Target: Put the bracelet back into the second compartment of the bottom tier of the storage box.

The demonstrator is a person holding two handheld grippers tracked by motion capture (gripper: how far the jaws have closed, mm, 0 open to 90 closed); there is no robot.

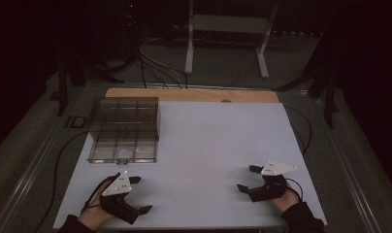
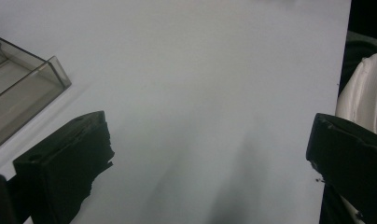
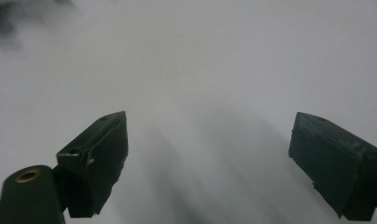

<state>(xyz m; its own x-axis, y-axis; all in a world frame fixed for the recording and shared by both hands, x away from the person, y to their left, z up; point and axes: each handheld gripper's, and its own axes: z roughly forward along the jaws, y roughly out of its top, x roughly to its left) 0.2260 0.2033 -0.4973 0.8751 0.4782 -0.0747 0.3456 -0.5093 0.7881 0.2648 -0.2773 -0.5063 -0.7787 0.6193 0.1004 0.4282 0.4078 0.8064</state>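
A clear plastic box (image 1: 123,129) with several compartments sits at the back left of the white table top (image 1: 208,145). My left gripper (image 1: 139,194) rests near the front left edge, just in front of the box, open with nothing between its jaws. In the left gripper view its gripper (image 2: 210,140) looks over bare white surface, and a corner of the box (image 2: 23,88) shows at the left. My right gripper (image 1: 248,178) lies at the front right, open and empty. In the right gripper view the gripper (image 3: 207,140) has only white surface ahead.
A wooden strip (image 1: 191,94) runs along the table's far edge. Cables (image 1: 155,63) and a white stand (image 1: 223,39) are on the dark floor beyond. White cloth (image 2: 364,93) shows past the table's edge in the left gripper view.
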